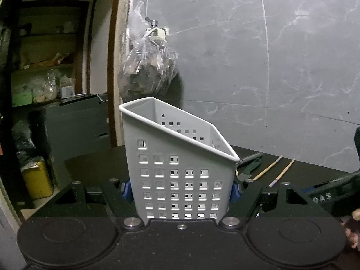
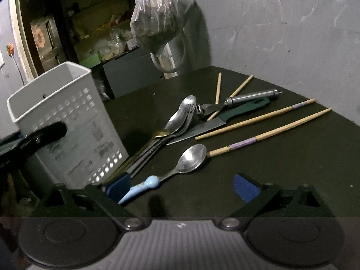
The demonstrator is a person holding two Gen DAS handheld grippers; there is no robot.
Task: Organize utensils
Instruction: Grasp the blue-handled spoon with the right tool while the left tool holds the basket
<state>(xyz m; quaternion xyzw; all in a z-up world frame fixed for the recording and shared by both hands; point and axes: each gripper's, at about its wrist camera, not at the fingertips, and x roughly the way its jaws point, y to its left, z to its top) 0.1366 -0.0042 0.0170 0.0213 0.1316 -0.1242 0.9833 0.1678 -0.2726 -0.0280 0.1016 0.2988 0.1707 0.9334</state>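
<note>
Nearest the lens in the right wrist view, the right tongs (image 2: 182, 185) hang wide apart with nothing between their blue pads (image 2: 246, 186), low over the dark worktop (image 2: 292, 168). Just ahead lies a steel spoon with a pale blue handle (image 2: 171, 171); its handle end sits beside the left-hand pad, the bowl pointing away. That placing suggests the spoon is the first pick, since it lies alone and clear of the pile.

Behind it the other utensils are heaped: several long steel spoons (image 2: 177, 119) overlapping a green-handled knife (image 2: 220, 118), a steel cylindrical tool (image 2: 252, 97) resting across the knife, and bamboo chopsticks with lilac bands (image 2: 270, 132) fanned out to the right. Lifting from that tangle would likely drag neighbours along, so the lone spoon is the easier start.

In the left wrist view, the left tongs (image 1: 180, 191) are clenched on a white perforated plastic utensil caddy (image 1: 180, 168), pads pressing its two side walls near the base. It stands upright with its slanted rim open upward, and looks empty. Holding it this way probably steadies it, and keeps it just left of the utensils, so that items can be dropped in one-handed.

A clear plastic bag (image 1: 148, 67) hangs on the grey wall behind.
</note>
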